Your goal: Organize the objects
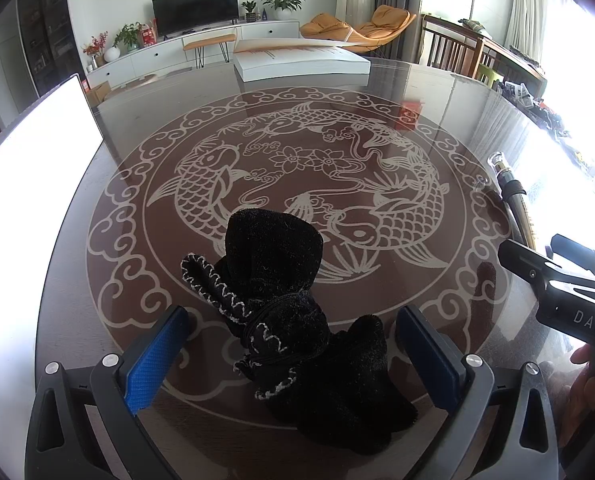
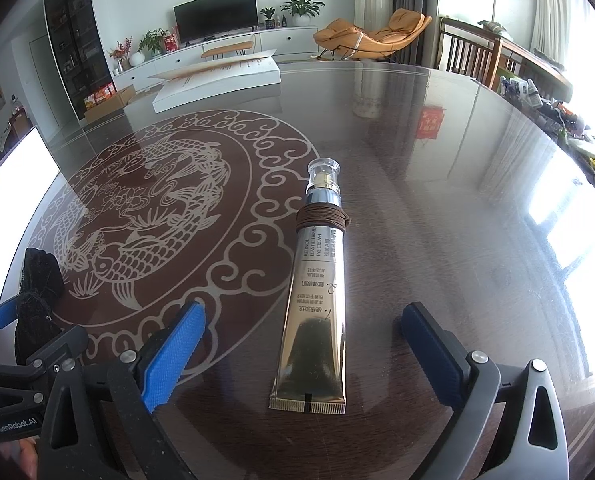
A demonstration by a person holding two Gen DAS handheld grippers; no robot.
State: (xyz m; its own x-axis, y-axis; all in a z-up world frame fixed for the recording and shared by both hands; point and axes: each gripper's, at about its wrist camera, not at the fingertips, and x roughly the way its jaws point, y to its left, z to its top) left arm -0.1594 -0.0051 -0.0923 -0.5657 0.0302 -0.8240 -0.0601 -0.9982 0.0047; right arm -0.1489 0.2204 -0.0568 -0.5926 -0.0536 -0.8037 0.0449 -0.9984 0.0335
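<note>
A black velvet drawstring pouch (image 1: 293,320) with white stitching lies on the round glass table (image 1: 297,128), between the open jaws of my left gripper (image 1: 293,360). A gold eye-cream tube (image 2: 317,300) with a clear cap and a brown hair tie (image 2: 323,218) wound round its neck lies flat between the open jaws of my right gripper (image 2: 305,352). The tube (image 1: 511,196) also shows at the right of the left wrist view, beside the right gripper's body (image 1: 565,300). The pouch (image 2: 37,292) shows at the far left of the right wrist view.
A white flat box (image 1: 301,60) lies at the table's far edge. A white panel (image 1: 37,152) stands at the left. A wooden chair (image 2: 473,56) and a cluttered sideboard (image 2: 557,112) are at the right.
</note>
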